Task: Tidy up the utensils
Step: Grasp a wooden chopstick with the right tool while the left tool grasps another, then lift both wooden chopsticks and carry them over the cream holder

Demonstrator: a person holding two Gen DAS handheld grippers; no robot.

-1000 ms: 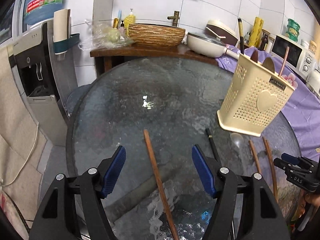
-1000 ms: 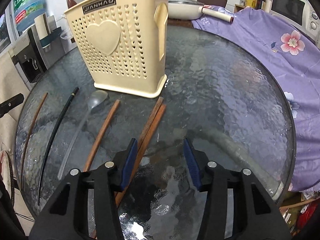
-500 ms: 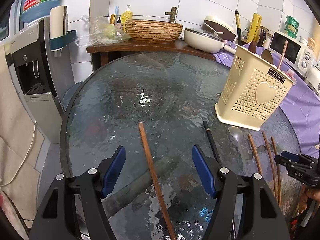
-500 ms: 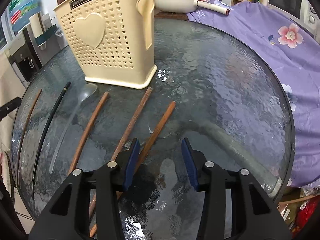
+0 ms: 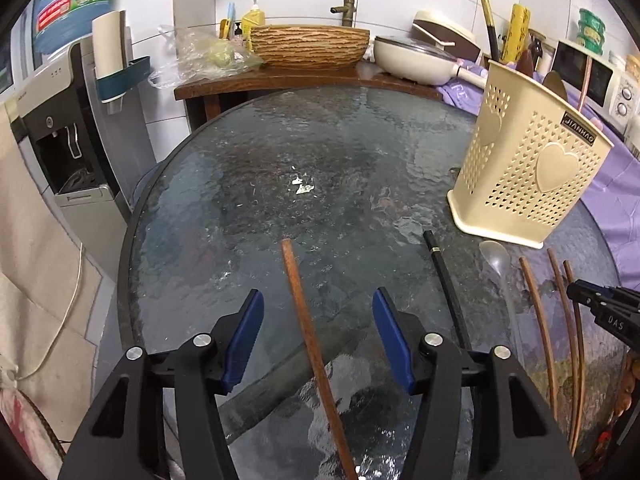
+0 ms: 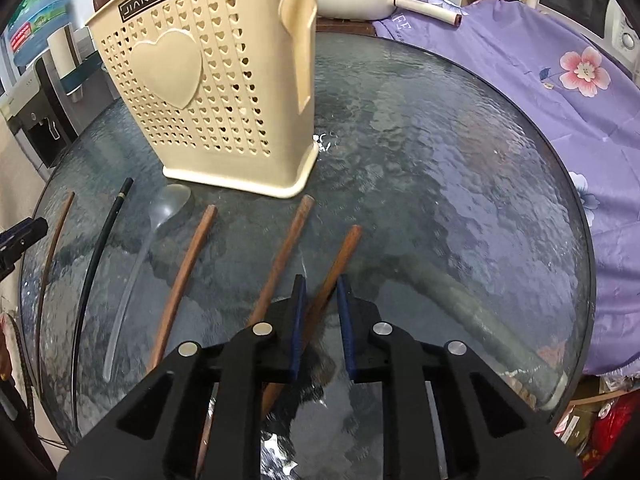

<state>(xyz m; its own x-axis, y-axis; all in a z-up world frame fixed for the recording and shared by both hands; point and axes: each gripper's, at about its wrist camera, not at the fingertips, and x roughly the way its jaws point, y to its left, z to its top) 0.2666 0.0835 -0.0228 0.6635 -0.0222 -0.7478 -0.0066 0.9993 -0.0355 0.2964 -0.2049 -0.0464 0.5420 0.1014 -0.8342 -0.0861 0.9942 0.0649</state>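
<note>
A cream perforated utensil holder stands on the round glass table; it also shows in the left wrist view. Several wooden chopsticks, a black chopstick and a clear spoon lie in front of it. My right gripper has its jaws closed narrowly around the rightmost wooden chopstick. My left gripper is open, its fingers on either side of another wooden chopstick lying on the glass. The holder has a few utensils standing in it.
A purple flowered cloth covers the counter right of the table. A water dispenser stands left. A wooden bench behind holds a woven bowl and a cream pan. A microwave is at far right.
My right gripper has narrowed from wide open to closed around the rightmost wooden chopstick, which has separated from its neighbour. My left gripper stays open over its chopstick with a slight view shift.
</note>
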